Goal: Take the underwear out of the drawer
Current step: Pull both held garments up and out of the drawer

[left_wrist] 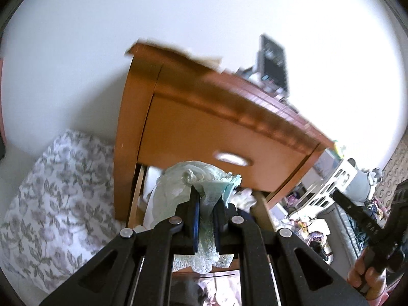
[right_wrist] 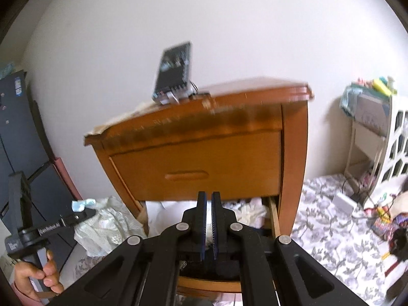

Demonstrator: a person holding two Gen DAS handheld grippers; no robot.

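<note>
Left gripper [left_wrist: 206,199]: you have its jaws clamped on the mint-green lace underwear [left_wrist: 204,186]; fabric bunches above the pads and hangs below them.
Right gripper [right_wrist: 208,204]: your jaws are pressed together with nothing between them.
Underwear: it hangs in front of the wooden nightstand [right_wrist: 204,132], above the open lower drawer [right_wrist: 274,214].
Drawer: pulled out, with pale clothes [right_wrist: 250,211] still lying inside.
Upper drawer front [right_wrist: 199,165]: closed.
Nightstand top: a dark device [right_wrist: 174,68] stands propped upright.
Floor: flower-patterned cloth [right_wrist: 329,229] lies beside the nightstand.
</note>
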